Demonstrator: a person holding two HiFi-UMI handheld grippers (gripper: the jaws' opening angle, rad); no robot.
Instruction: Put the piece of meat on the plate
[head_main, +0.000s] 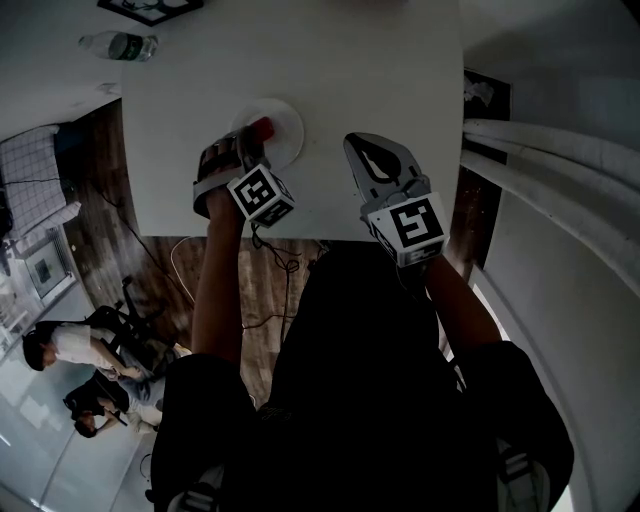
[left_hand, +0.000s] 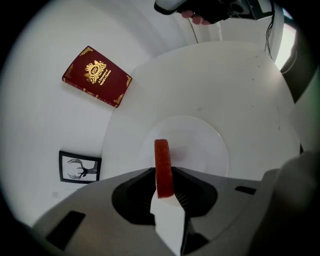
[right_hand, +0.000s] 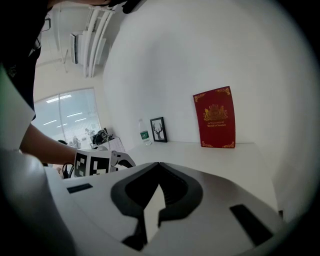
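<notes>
A flat red piece of meat (left_hand: 163, 167) stands on edge between the jaws of my left gripper (left_hand: 163, 176), which press on its lower part. It hangs just above the near part of a round white plate (left_hand: 200, 140). In the head view, the left gripper (head_main: 250, 136) reaches over the plate (head_main: 287, 140) with the meat (head_main: 263, 127) at its tip. My right gripper (head_main: 352, 142) rests to the right of the plate over the white table (head_main: 380, 70). In its own view the right gripper (right_hand: 159, 164) has its tips together and nothing between them.
A dark red book (left_hand: 97, 76) and a small framed deer picture (left_hand: 80, 167) lie on the table beyond the plate. A water bottle (head_main: 120, 45) lies at the table's far left. Two people (head_main: 60, 345) sit on the floor at the lower left.
</notes>
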